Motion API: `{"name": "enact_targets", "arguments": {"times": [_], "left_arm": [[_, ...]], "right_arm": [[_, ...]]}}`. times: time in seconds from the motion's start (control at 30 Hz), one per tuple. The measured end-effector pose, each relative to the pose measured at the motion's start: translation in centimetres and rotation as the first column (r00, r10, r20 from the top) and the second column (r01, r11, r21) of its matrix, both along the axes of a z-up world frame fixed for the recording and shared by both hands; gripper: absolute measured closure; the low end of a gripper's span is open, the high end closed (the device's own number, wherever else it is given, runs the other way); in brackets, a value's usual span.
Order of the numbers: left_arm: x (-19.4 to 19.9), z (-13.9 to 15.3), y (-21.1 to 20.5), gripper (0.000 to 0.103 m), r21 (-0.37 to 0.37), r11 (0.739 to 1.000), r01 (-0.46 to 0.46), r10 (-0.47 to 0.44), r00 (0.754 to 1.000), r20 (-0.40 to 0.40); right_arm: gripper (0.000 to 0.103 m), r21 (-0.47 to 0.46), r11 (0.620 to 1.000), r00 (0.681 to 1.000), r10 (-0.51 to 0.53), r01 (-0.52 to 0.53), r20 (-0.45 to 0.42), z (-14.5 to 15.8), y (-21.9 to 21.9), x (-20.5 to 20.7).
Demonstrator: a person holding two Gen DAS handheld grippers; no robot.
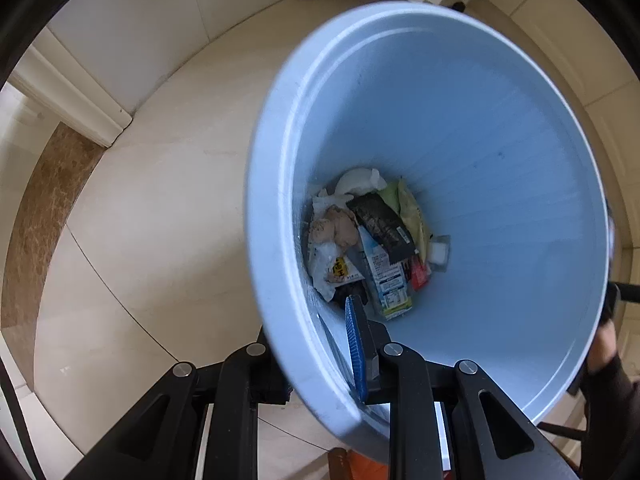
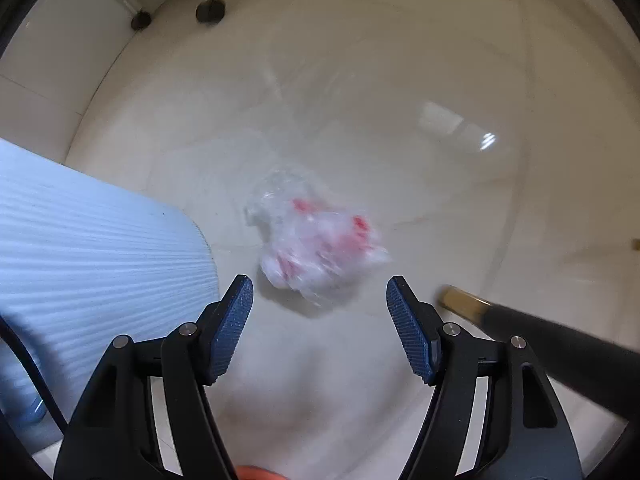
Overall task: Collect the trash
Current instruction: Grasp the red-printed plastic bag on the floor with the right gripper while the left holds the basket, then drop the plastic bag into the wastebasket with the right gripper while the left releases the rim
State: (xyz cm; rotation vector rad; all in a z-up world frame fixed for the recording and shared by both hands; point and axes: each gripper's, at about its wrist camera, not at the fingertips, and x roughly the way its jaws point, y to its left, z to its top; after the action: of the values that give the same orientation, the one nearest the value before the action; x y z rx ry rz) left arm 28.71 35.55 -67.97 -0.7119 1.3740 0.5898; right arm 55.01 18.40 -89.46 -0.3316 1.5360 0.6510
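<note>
Glossy cream tiled floor (image 2: 400, 80) all round, mostly bare. Partly done already: wrappers, crumpled paper and a small carton (image 1: 394, 280) down in the bottom of the round pale blue plastic bin (image 1: 500, 140). Left gripper (image 1: 340, 352) clamped on the bin's near rim, one blue pad inside the wall. Left to fetch: crumpled clear plastic bag with red print (image 2: 316, 240) on the floor just beside the bin. Right gripper (image 2: 320, 320) spread wide just above it, nothing held

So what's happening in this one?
A person is collecting trash with two handheld grippers. The left gripper is clamped on the rim of a blue bin that already holds wrappers. The right gripper is open above a crumpled clear plastic bag on the floor, not yet touching it.
</note>
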Motion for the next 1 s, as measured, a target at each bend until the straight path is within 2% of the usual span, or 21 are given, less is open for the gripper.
{"name": "enact_targets", "arguments": {"times": [0.13,0.23,0.33,0.47,0.6,0.67,0.77,0.87,1.0], "left_arm": [[0.2,-0.6,-0.1,0.084,0.003,1.0,0.016,-0.016,1.0,-0.001],[0.2,-0.7,0.0,0.084,-0.001,1.0,0.015,-0.015,1.0,-0.001],[0.3,-0.7,0.2,0.084,0.01,1.0,0.027,-0.027,1.0,-0.007],[0.4,-1.1,-0.3,0.084,0.018,0.999,0.029,-0.029,1.0,-0.012],[0.6,-1.0,-0.5,0.086,0.026,0.999,0.042,-0.042,0.999,-0.014],[0.6,-0.8,-0.3,0.086,0.029,0.999,0.044,-0.043,0.999,-0.015],[0.6,-0.7,-0.2,0.087,0.021,0.999,0.036,-0.035,0.999,-0.008],[0.4,-0.5,0.1,0.086,0.016,0.999,0.033,-0.033,0.999,-0.003],[-0.1,-0.3,0.7,0.086,-0.025,1.0,0.008,-0.008,1.0,0.006]], "right_arm": [[0.036,-0.061,0.997,0.998,-0.049,0.046,-0.05,-4.1,0.5,0.5],[0.035,-0.059,0.995,0.991,-0.088,0.083,-0.096,-5.9,0.6,0.9],[0.04,-0.04,0.994,0.988,-0.105,0.101,-0.117,-6.0,0.1,1.1],[0.062,-0.016,0.993,0.984,-0.117,0.116,-0.137,-5.2,-1.1,1.5],[0.065,0.011,0.993,0.989,-0.114,0.116,-0.097,-3.1,-1.9,1.5],[0.066,0.026,0.992,0.992,-0.126,0.127,-0.032,-0.5,-2.2,1.7],[0.066,0.078,0.986,0.985,-0.153,0.147,0.074,5.1,-2.4,1.8],[0.066,0.143,0.982,0.967,-0.154,0.126,0.203,12.2,-2.1,0.9],[0.066,0.216,0.973,0.94,-0.145,0.08,0.307,20.3,-1.8,-1.4]]}}
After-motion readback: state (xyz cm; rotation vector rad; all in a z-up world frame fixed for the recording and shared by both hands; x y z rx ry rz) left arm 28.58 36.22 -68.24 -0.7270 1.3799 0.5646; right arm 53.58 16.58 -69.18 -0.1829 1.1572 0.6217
